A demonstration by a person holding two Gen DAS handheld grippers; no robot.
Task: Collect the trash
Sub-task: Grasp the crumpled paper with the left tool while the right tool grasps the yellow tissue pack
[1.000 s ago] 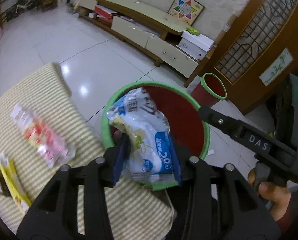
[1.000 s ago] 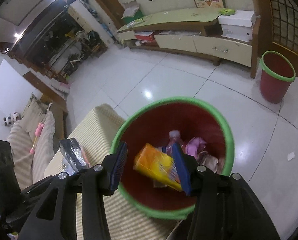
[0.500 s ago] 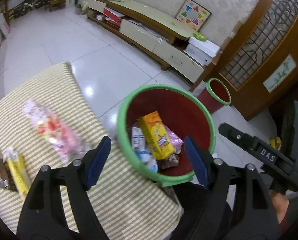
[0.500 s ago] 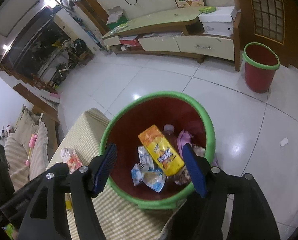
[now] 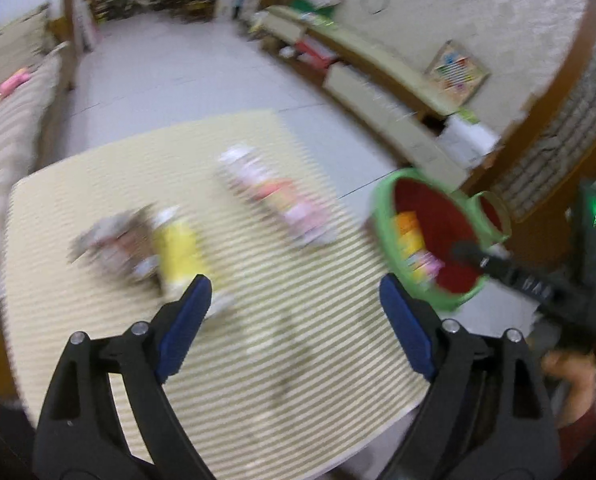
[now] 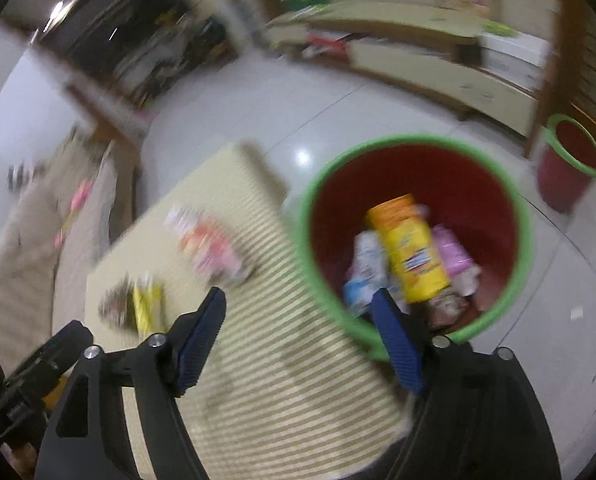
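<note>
Both views are motion-blurred. A red bin with a green rim [image 6: 510,216] [image 5: 382,216] stands by the striped table's right edge and holds an orange-yellow packet [image 6: 412,248], a white-blue bag [image 6: 364,268] and pink wrappers. On the striped table [image 5: 282,344] lie a pink-white wrapper [image 5: 278,200] [image 6: 210,244], a yellow packet [image 5: 178,252] [image 6: 148,308] and a dark crumpled wrapper [image 5: 110,240]. My left gripper [image 5: 294,300] is open and empty above the table. My right gripper [image 6: 300,312] is open and empty over the table edge beside the bin; it also shows at the left wrist view's right side [image 5: 514,276].
A second red bin with a green rim [image 6: 570,160] stands on the white tile floor by a wooden screen. A low TV cabinet [image 6: 418,52] runs along the back wall. A sofa with striped cushions [image 5: 14,92] is at the left.
Both grippers opened and dropped the white-blue bag and the orange-yellow packet into the bin. Both then swung left, away from the bin and over the striped table.
</note>
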